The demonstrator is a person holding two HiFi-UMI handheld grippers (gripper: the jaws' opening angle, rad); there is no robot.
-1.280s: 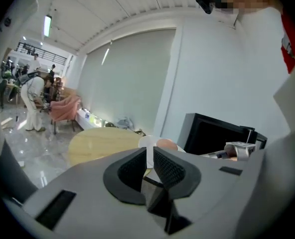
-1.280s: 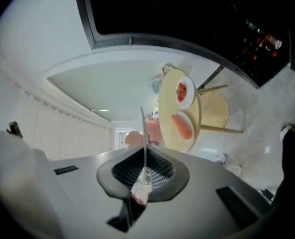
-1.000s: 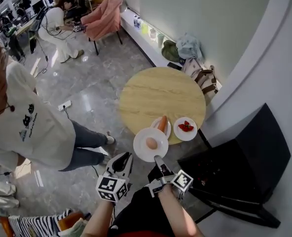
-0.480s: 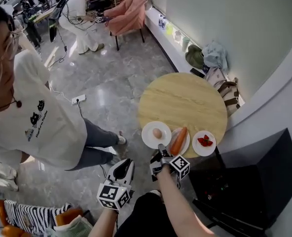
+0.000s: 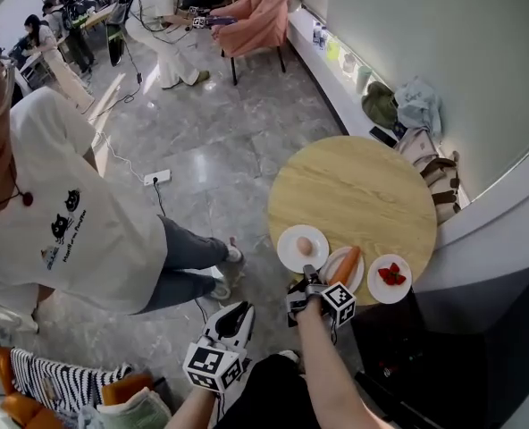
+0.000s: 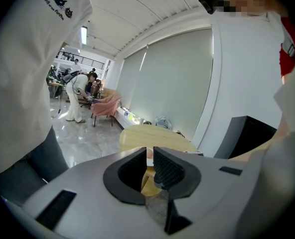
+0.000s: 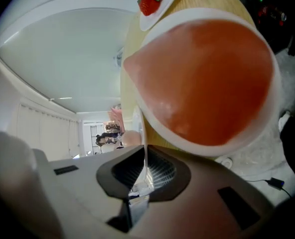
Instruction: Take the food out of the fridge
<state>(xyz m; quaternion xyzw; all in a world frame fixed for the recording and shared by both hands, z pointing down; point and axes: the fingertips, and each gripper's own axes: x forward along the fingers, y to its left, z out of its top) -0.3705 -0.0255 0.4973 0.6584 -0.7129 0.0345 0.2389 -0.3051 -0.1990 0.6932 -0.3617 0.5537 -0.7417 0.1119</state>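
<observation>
While in right claw (image 5: 310,273), egg plate (image 5: 289,239).

No legible text, numbers or brands in any view.
Below the round table (image 5: 354,190), the left gripper (image 5: 238,312) and right gripper (image 5: 310,272) carry square coded markers only; left of the table, the print on the white T-shirt (image 5: 77,217) is too small to read.

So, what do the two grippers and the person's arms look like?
The left gripper and right gripper each have a pale grey body, dark textured pads and a cube with black-and-white square markers. No cables show. The forearms are bare, with no sleeves.
</observation>
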